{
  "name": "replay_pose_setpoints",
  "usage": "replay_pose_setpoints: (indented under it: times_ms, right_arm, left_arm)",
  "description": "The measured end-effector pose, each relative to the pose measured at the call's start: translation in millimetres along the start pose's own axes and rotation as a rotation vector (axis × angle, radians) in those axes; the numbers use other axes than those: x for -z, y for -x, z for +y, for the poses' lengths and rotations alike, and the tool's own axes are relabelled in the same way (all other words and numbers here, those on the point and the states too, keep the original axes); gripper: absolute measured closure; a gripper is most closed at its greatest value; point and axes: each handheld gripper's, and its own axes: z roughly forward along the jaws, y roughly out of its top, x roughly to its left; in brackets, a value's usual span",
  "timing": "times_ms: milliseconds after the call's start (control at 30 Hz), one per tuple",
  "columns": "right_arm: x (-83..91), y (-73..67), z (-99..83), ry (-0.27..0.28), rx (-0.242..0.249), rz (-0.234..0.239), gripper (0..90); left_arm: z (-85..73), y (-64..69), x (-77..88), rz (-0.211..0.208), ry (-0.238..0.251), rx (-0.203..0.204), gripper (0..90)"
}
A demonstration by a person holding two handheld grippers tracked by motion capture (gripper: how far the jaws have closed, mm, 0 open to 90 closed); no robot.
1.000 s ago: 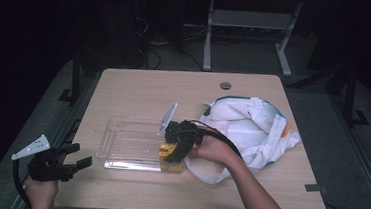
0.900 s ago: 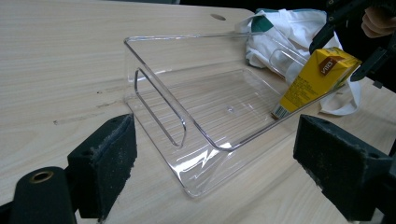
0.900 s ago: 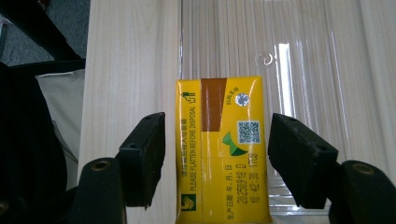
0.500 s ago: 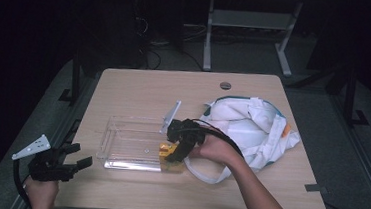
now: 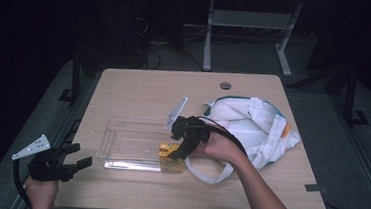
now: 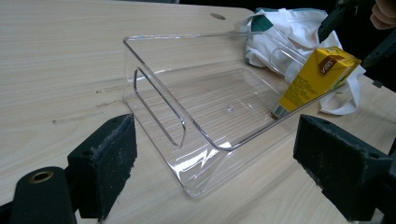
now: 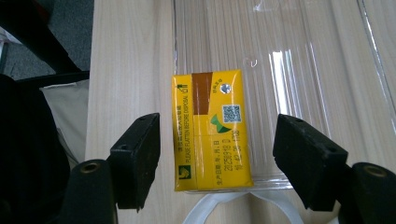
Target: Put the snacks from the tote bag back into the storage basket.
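Observation:
A yellow drink carton (image 7: 212,130) leans tilted against the right end wall of a clear plastic bin (image 5: 132,118), its lower end on the bin floor (image 6: 233,100). My right gripper (image 7: 217,161) hangs over the carton (image 5: 168,152). Its jaws have just been opening and now stand open, one on each side of the carton, with a gap between each pad and the carton. My left gripper (image 6: 217,163) is open with nothing between its jaws. It is held off the table's front left corner (image 5: 76,157) and faces the bin (image 6: 159,93).
A white cloth bag (image 5: 252,127) with teal trim lies right of the bin, its strap (image 7: 224,205) looping toward the table's front edge. A round hole (image 5: 225,85) is in the tabletop at the back. Bare wood lies behind and in front of the bin.
The right hand has shifted only slightly at the bin's right end, over the carton. The left gripper has stayed where it was.

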Motion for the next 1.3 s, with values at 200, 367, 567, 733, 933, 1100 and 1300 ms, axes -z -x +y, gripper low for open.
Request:
replay_pose_setpoints:
  times_ms: [200,367,567,733,933,1100,1300]
  right_arm:
    - [6.1,0.1,-1.7,0.005,-0.011,-0.008,31.4]
    - [9.7,0.9,-5.0,0.015,-0.022,-0.009,31.2]
    - [15.9,2.9,-11.3,0.03,-0.031,-0.021,31.1]
    - [20.1,3.0,-15.6,0.045,-0.037,-0.019,32.2]
    - [24.2,2.8,-19.4,0.047,-0.049,-0.022,32.5]
    - [27.7,3.5,-25.5,0.054,-0.055,-0.033,32.7]
    - [31.6,3.7,-31.3,0.06,-0.07,-0.035,32.7]
  left_arm:
    - [0.0,0.2,-0.1,-0.001,0.0,-0.002,13.0]
    - [-0.1,0.3,-0.2,0.0,0.001,0.0,13.0]
    - [-0.1,0.3,-0.4,0.0,-0.001,-0.002,13.0]
    - [-0.1,0.7,-0.7,0.0,-0.001,-0.001,13.0]
    - [0.0,0.8,-0.6,0.0,-0.001,-0.001,13.0]
    - [0.0,0.8,-0.8,-0.001,-0.004,-0.004,13.0]
    - [0.1,0.7,-0.9,0.0,-0.004,-0.004,13.0]
